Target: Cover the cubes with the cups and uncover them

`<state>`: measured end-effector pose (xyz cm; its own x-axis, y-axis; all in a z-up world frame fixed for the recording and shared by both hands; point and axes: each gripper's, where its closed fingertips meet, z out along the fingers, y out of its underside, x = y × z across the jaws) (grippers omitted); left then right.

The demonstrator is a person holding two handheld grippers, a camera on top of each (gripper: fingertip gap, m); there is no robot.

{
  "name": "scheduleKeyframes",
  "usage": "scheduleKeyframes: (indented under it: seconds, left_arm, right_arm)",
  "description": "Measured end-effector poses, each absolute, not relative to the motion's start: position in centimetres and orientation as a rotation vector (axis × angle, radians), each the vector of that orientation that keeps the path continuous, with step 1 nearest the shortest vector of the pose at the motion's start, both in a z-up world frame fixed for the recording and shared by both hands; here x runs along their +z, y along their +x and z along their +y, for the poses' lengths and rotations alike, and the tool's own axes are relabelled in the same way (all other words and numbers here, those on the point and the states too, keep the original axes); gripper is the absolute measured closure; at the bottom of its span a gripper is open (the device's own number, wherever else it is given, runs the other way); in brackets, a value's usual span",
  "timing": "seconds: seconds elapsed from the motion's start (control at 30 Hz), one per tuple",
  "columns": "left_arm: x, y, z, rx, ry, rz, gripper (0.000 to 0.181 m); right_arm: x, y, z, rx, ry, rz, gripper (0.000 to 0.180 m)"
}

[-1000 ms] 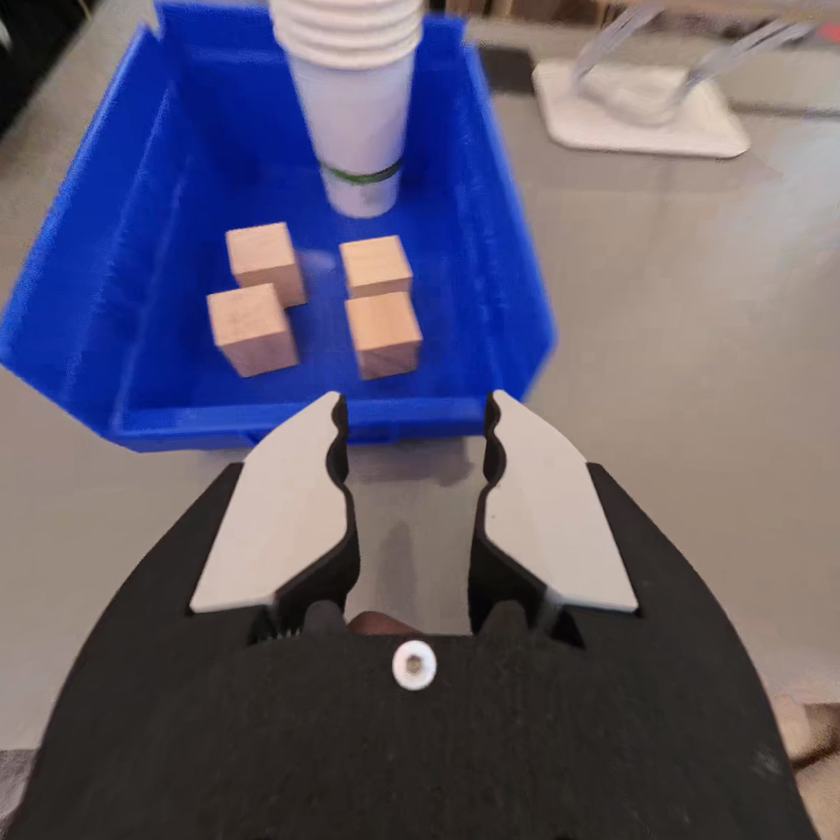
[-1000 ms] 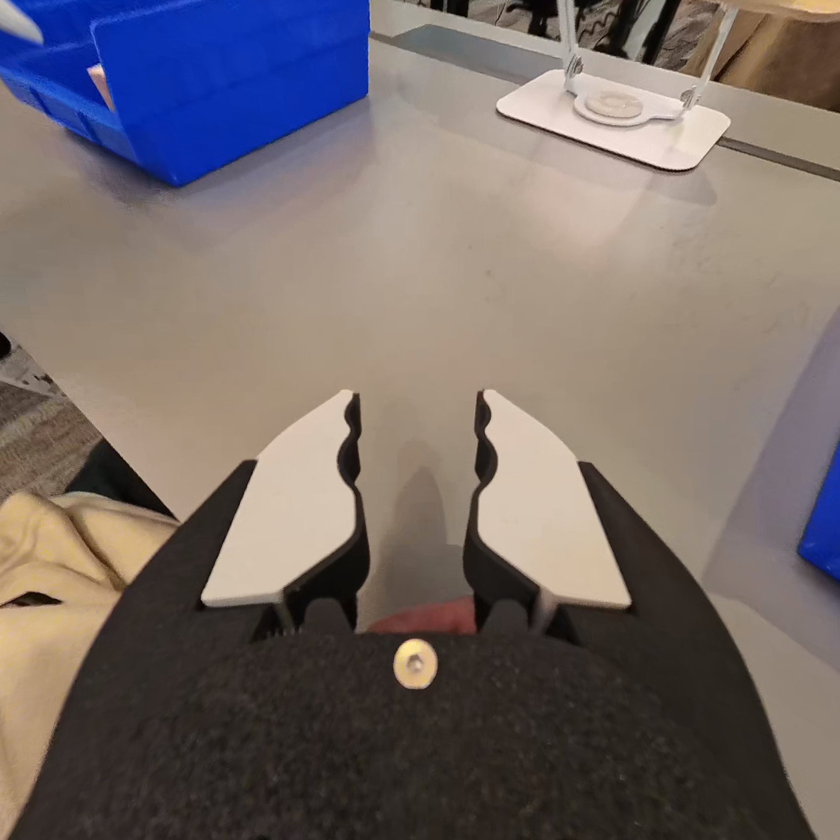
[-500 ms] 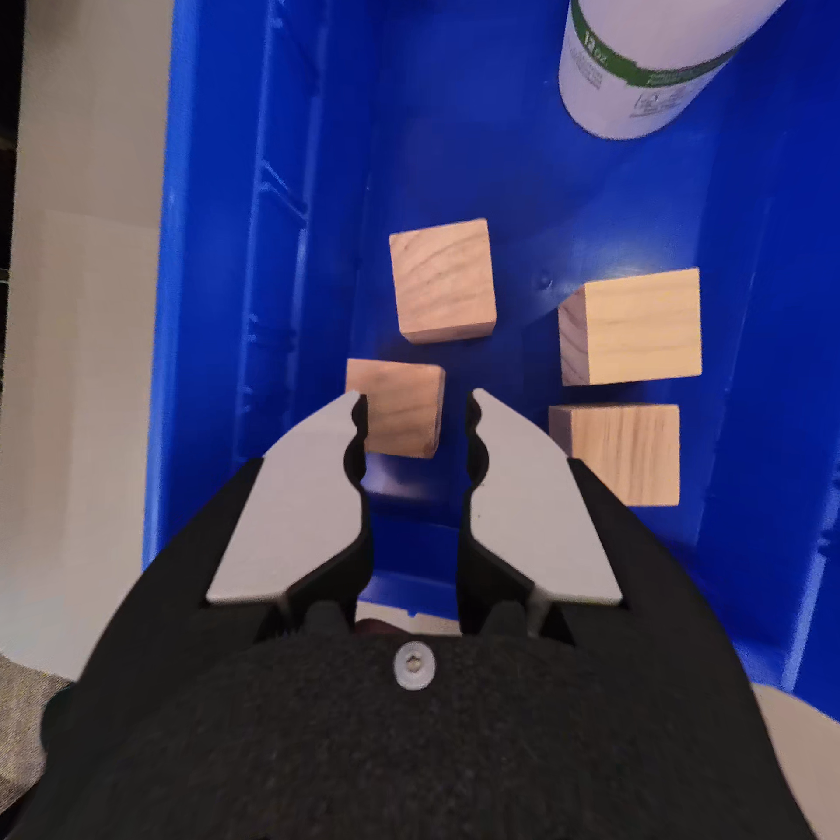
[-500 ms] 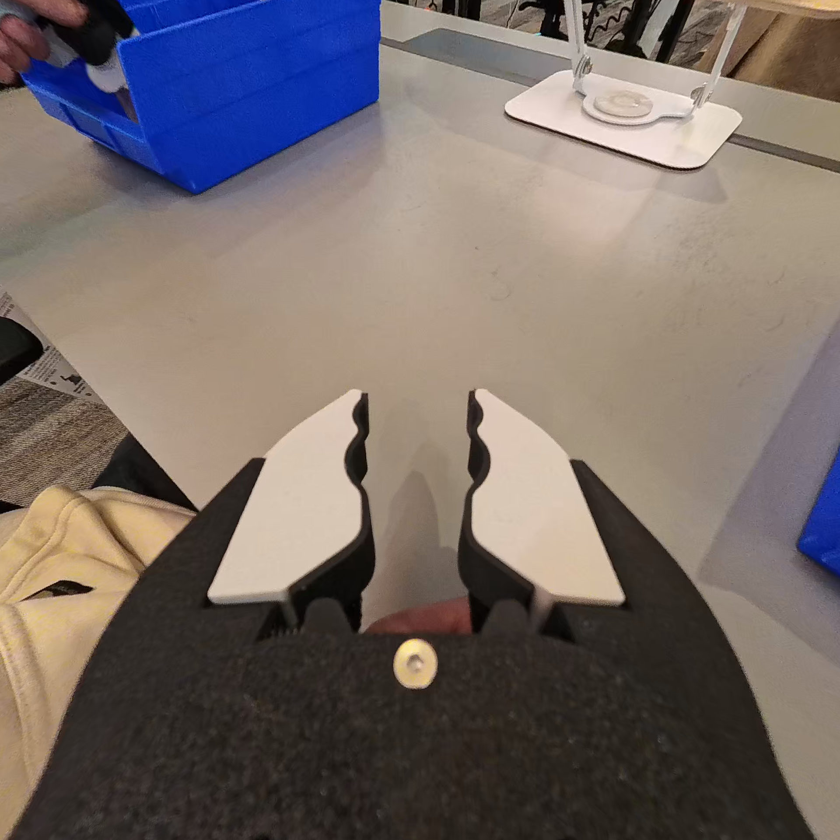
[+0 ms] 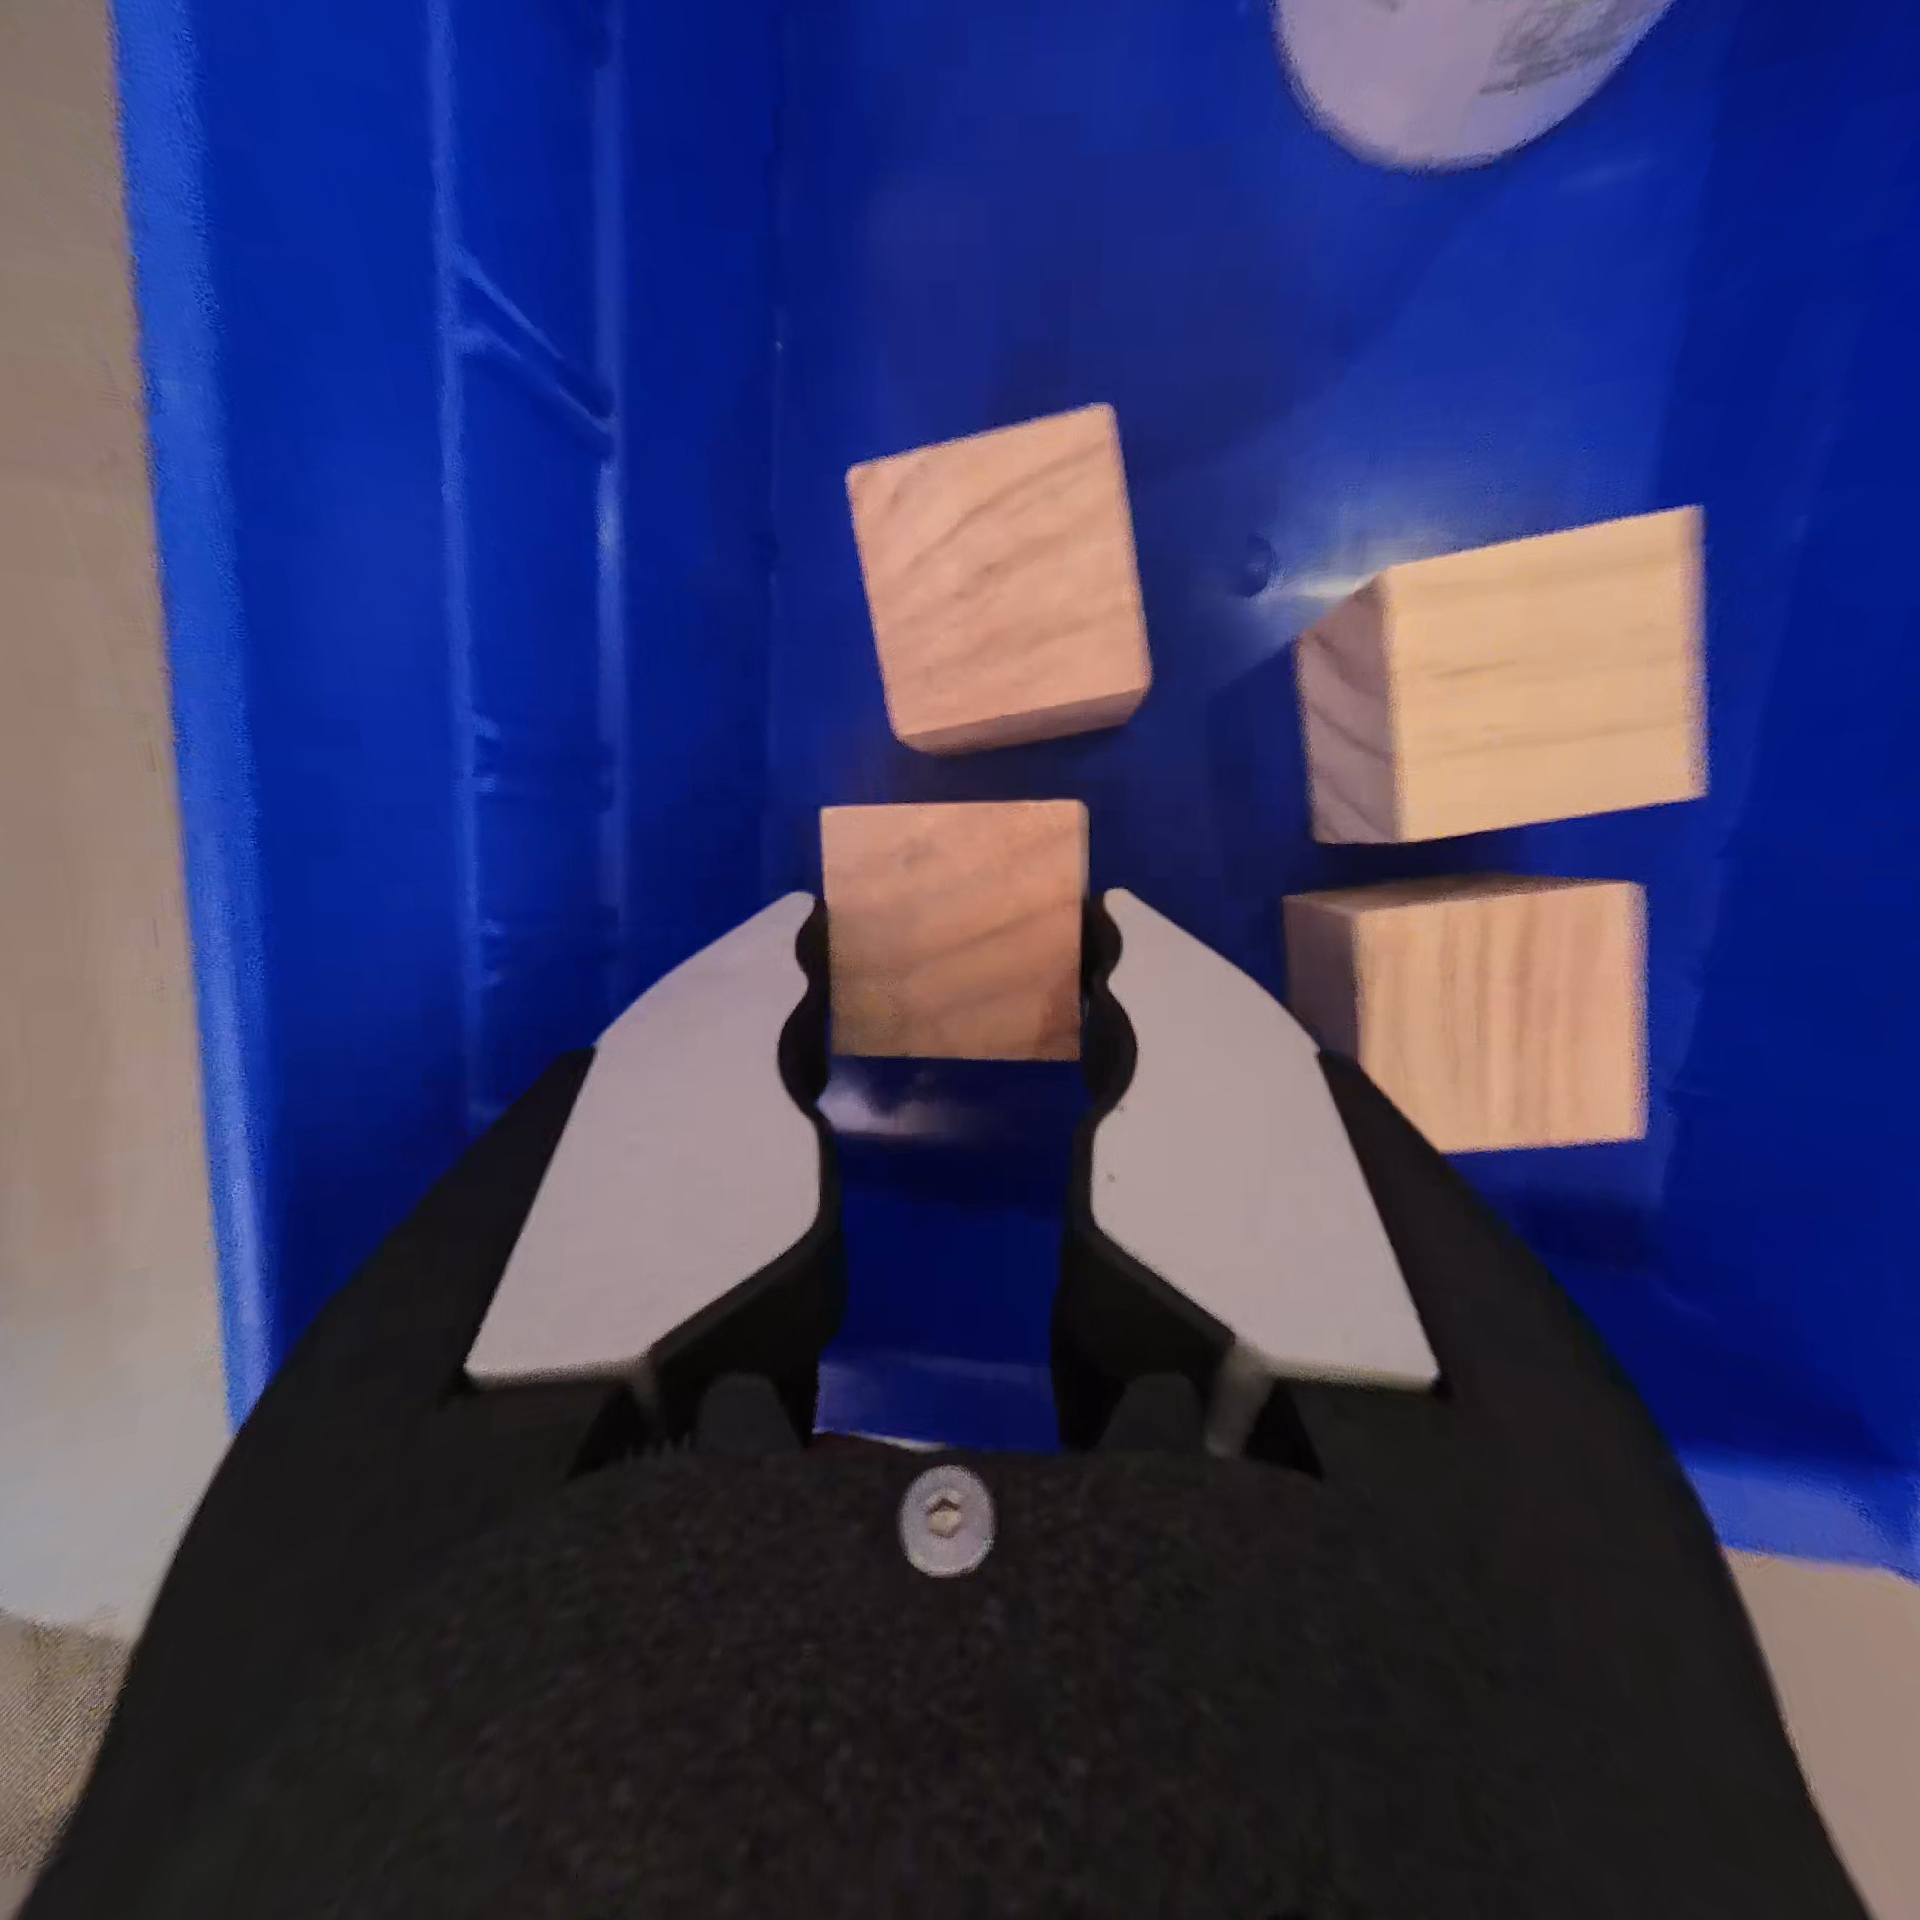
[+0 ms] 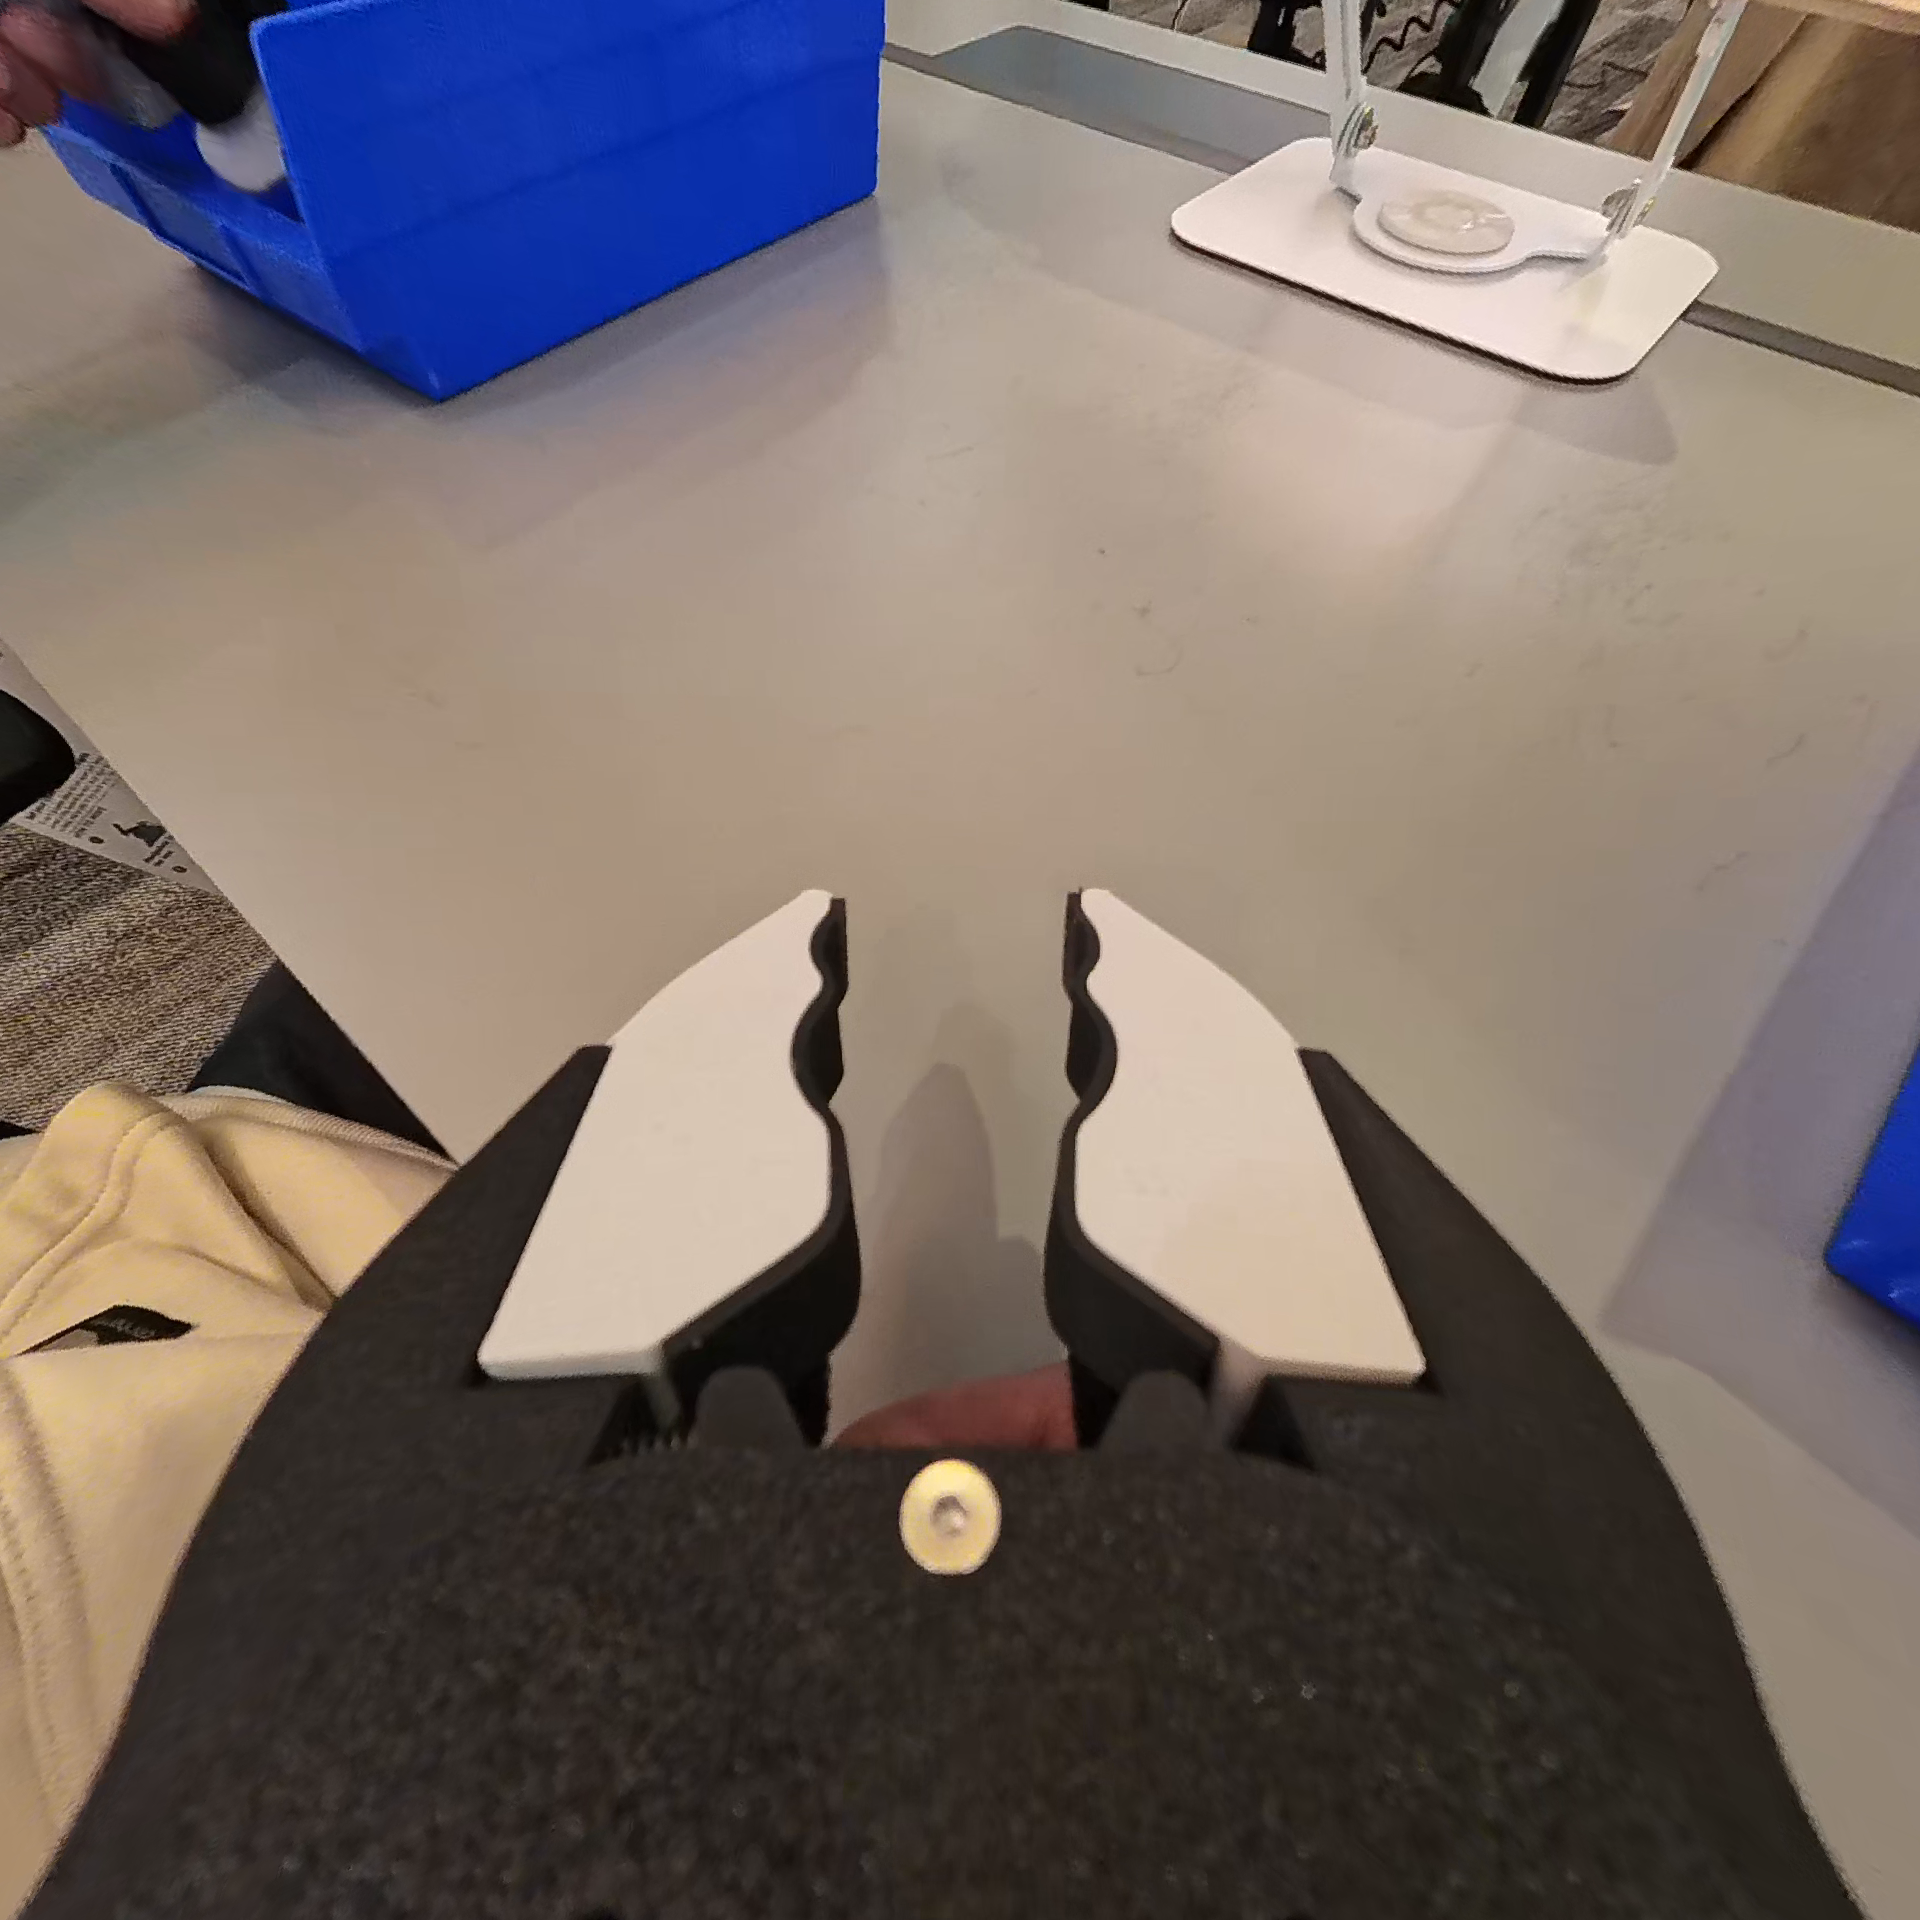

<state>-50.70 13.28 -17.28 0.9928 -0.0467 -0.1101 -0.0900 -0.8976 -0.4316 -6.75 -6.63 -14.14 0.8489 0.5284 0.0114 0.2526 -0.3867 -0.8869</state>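
Left gripper: jaws grasping, or about to clench, the near-left cube, whose side faces meet the ridged black pads; half a second ago the tips only reached its near edge, a second ago they hung over the desk outside the bin. The change suggests the first cube is being taken for placing, before any covering.

Three more cubes lie apart on the bin floor: one at 12 o'clock, two at 2 and 3 o'clock. All are bare sawn wood with visible grain and sharp edges.

The blue bin is glossy ribbed plastic. The white cup, blurred, sits at 1 o'clock.

Right gripper: jaws released, empty, unchanged, over the smooth grey desk. A white stand is at 1 o'clock.
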Motion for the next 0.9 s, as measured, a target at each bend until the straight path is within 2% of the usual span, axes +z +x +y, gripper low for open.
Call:
scheduleKeyframes:
  seconds: [0.13,0.23,0.33,0.43,0.53,0.7,0.9]
  left_arm:
    - [-11.3,-47.8,13.1,0.046,-2.499,0.290,0.134]
    - [-5.2,-40.3,11.8,-0.094,-2.243,0.695,0.135]
    - [-3.2,-31.1,8.8,-0.248,-2.028,1.139,0.134]
    - [-6.4,-27.7,10.4,-0.150,-2.216,1.151,0.134]
    - [-11.1,-28.9,13.0,0.080,-2.490,0.828,0.134]
    - [-17.4,-29.2,12.7,0.170,-2.648,0.702,0.134]
    - [-18.3,-29.3,13.5,0.157,-2.659,0.544,0.134]
  right_arm:
    - [-14.0,-6.3,-6.5,0.343,-1.986,-0.560,0.141]
    - [-13.7,-5.9,-6.4,0.330,-1.975,-0.553,0.142]
    - [-13.5,-5.7,-6.4,0.330,-1.971,-0.546,0.142]
    - [-13.7,-5.6,-6.3,0.318,-1.975,-0.549,0.143]
    - [-13.9,-5.6,-6.3,0.318,-1.982,-0.553,0.143]
    - [-14.3,-6.0,-6.5,0.318,-1.988,-0.580,0.143]
    - [-13.8,-5.8,-6.6,0.313,-1.973,-0.580,0.143]
